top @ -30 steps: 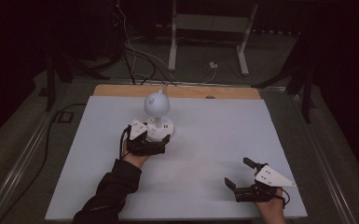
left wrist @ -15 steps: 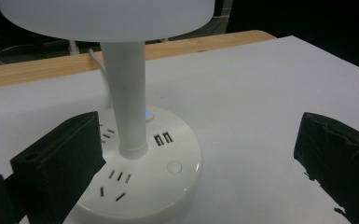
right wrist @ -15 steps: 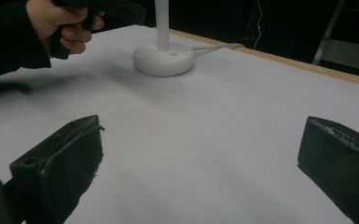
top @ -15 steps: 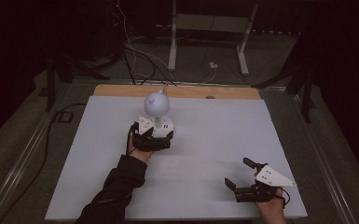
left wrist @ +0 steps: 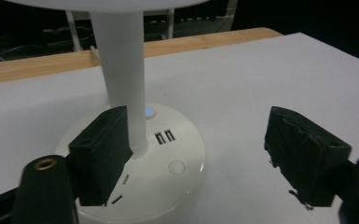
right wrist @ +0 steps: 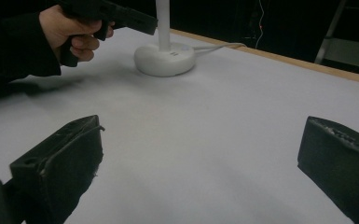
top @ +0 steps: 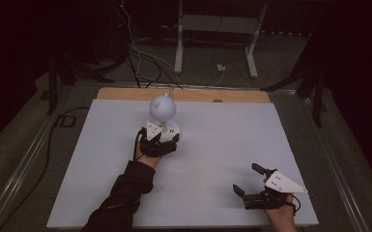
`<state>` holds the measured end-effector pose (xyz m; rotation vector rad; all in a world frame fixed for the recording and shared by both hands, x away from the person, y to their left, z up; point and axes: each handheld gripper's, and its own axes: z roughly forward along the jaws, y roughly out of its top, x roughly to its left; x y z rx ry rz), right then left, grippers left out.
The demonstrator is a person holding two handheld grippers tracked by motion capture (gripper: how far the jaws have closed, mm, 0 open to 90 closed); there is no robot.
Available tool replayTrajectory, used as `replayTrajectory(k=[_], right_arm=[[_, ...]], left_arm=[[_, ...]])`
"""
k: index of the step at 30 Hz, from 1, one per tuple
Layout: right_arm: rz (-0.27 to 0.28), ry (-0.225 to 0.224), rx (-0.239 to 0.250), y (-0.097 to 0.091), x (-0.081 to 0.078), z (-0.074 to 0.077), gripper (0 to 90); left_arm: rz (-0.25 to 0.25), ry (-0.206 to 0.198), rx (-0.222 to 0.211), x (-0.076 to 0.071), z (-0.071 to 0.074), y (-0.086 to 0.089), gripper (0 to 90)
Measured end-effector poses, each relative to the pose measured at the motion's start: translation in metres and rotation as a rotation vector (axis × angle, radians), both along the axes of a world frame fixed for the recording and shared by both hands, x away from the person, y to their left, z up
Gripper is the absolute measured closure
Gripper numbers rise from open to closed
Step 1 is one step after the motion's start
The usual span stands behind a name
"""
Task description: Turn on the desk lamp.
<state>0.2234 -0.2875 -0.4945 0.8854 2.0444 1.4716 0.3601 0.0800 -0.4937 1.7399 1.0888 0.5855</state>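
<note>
White plastic desk lamp, item in hand: round globe head on a slim upright stem, set on a disc base bearing two USB ports, a small blue indicator light and a round button; its cable runs off the far edge of the desk. Position: left of centre, toward the far side of the pale sheet that covers the desk, with a wooden strip showing beyond. Left claw: lowered over the base, jaws have just been closing but stand partly open; one jaw lies against or just beside the stem, the other hangs well off to the side above the bare desk, so no grip is made yet. Right claw: resting near the front right corner, well apart from the lamp, jaws wide and empty. Status, as a judgement: approach done, contact with the stem or the base controls about to begin; whether the aim is to grasp the stem or press a button cannot be told. The handling itself remains.
</note>
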Motion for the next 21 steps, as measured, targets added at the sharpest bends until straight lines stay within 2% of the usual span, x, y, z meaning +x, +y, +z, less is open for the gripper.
replayTrajectory(k=[4,11,14,21], right_arm=[[0.002,0.002,0.002,0.000,0.000,0.000,0.0],[0.005,0.008,0.002,0.000,0.000,0.000,0.0],[0.007,0.009,0.003,0.000,0.000,0.000,0.0],[0.008,0.011,0.008,0.000,0.000,0.000,0.0]], left_arm=[[0.002,0.003,0.007,0.002,-0.003,0.000,40.2],[0.010,0.008,0.015,0.004,-0.006,0.000,57.8],[0.014,0.019,0.041,0.005,-0.007,-0.002,63.2],[0.005,0.043,0.066,0.010,-0.011,-0.001,79.2]])
